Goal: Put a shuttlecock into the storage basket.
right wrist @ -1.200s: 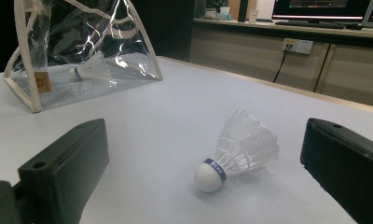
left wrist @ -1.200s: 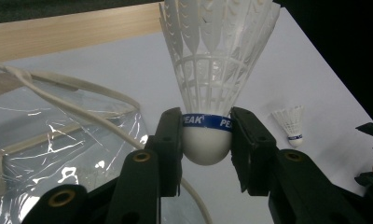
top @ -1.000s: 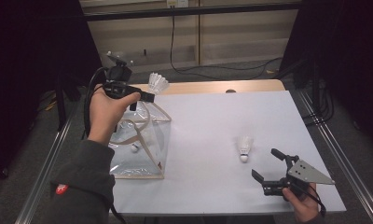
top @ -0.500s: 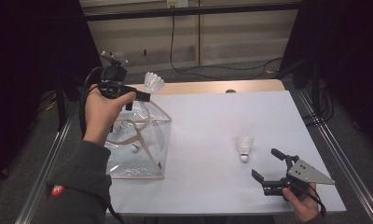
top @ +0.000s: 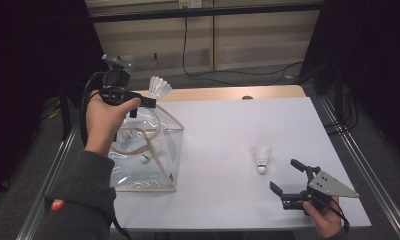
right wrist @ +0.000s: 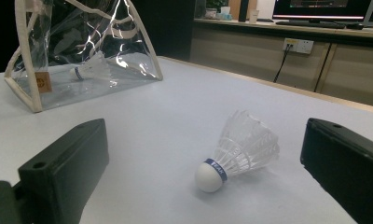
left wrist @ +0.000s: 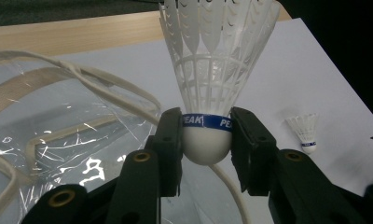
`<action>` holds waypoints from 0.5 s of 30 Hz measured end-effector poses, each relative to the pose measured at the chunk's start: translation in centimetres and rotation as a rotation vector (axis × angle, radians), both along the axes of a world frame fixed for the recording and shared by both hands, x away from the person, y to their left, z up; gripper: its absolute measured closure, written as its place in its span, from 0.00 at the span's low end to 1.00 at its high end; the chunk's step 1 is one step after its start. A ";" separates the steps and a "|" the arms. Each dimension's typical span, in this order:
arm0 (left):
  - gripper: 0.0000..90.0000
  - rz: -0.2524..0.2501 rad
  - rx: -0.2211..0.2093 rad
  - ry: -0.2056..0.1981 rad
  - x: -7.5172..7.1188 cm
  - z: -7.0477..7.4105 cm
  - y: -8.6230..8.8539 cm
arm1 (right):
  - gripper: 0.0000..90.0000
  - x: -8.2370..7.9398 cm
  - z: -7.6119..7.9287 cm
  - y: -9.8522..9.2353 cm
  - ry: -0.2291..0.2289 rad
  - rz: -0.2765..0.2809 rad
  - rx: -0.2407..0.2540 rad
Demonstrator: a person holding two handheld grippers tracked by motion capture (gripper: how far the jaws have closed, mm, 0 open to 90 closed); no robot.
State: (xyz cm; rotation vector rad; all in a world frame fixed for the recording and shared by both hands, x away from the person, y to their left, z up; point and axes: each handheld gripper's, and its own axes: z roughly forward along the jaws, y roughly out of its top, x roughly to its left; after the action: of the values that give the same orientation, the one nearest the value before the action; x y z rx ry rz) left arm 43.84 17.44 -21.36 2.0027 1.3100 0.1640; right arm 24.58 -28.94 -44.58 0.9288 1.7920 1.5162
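Observation:
My left gripper is shut on the white cork of a feathered shuttlecock, held just above the mouth of a clear plastic bag. In the left gripper view both pads squeeze the cork of the held shuttlecock just under its blue band, skirt pointing away. The bag holds at least one shuttlecock, which lies on its side in the bag. A second shuttlecock lies on the white table. My right gripper stands open just short of that shuttlecock, which lies between the lines of the jaws, untouched.
The bag has beige trim and looped handles. The white tabletop ends at a wooden strip at the far side. Metal rails run along both sides, with cables and dark floor behind.
My left hand has shifted slightly to the left with the shuttlecock still gripped above the bag. The right gripper and the loose shuttlecock have stayed put.

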 end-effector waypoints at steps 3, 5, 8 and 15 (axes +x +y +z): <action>0.73 -0.001 0.007 0.004 0.0 0.0 0.3 | 0.01 0.0 0.0 0.0 -0.001 0.000 0.000; 0.73 0.002 0.008 0.005 0.0 -0.1 0.4 | 0.01 0.0 0.0 0.0 0.001 -0.001 0.000; 0.73 0.016 0.008 0.004 0.1 -0.1 0.7 | 0.01 0.0 0.0 0.0 0.000 0.001 -0.003; 0.73 0.038 0.004 0.001 0.1 -0.3 1.4 | 0.01 0.0 0.0 0.0 -0.001 0.000 -0.001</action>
State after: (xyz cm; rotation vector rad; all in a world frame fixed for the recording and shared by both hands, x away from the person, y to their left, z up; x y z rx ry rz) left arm 43.94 18.82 -21.69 1.9831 1.3496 0.1836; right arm 24.58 -28.95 -44.57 0.9269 1.7917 1.5150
